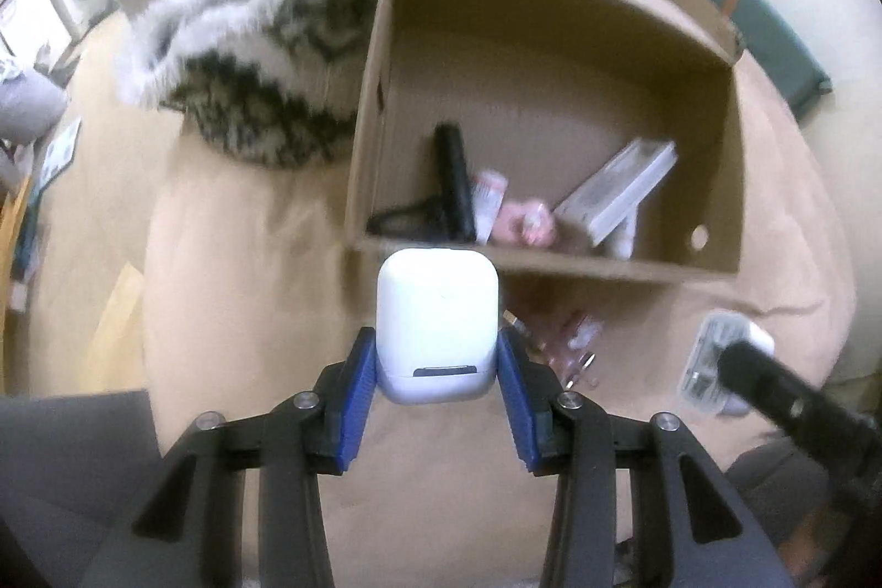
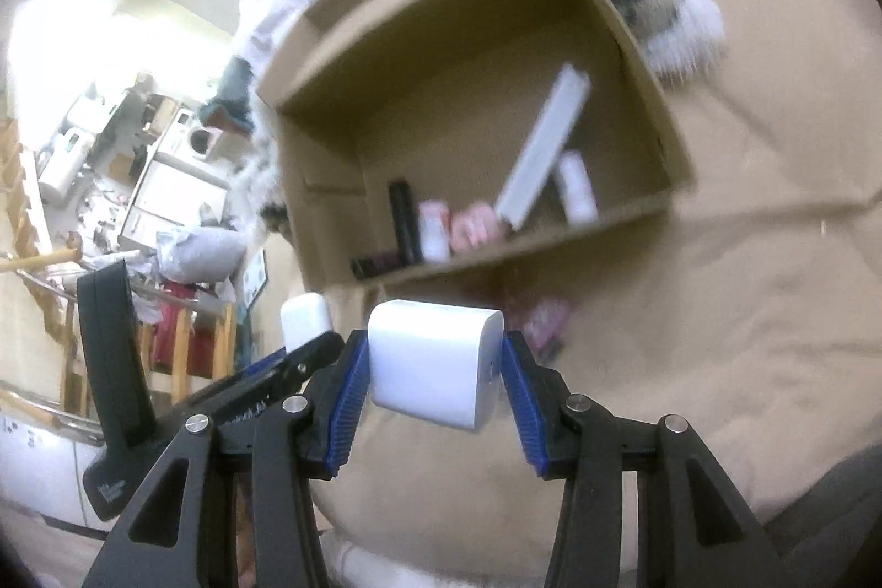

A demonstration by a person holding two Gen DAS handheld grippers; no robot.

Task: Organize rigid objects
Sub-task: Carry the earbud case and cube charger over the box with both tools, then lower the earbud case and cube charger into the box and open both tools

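Left gripper: the left gripper (image 1: 436, 370) is clamping its blue pads on a rounded white plastic case with a dark slot near its base (image 1: 435, 323), holding it clear of the tan sheet-covered surface (image 1: 231, 290).
Right gripper: the right gripper (image 2: 435, 373) is gripping a white rounded-edge plastic block (image 2: 435, 362) between its blue pads, also off the surface.
Box: the open brown cardboard box (image 1: 733, 158) is sitting just beyond both grippers, already holding a black cylinder (image 1: 455, 180), a flat white packet (image 1: 623, 191), a small white bottle (image 2: 576, 185) and some pink items too blurred to name.
Left outside: a small pink-and-clear item (image 1: 573, 340) is lying on the sheet against the box's near wall.
Surroundings: a fluffy grey-and-white blanket (image 1: 248, 53) is bunching up beside the box.
Step in hand: judging by the held pieces, both hands are carrying their objects toward the box.
Next move: each gripper is needing to clear the near wall, come over a free patch of the box floor, and let go without knocking the leaning packet.
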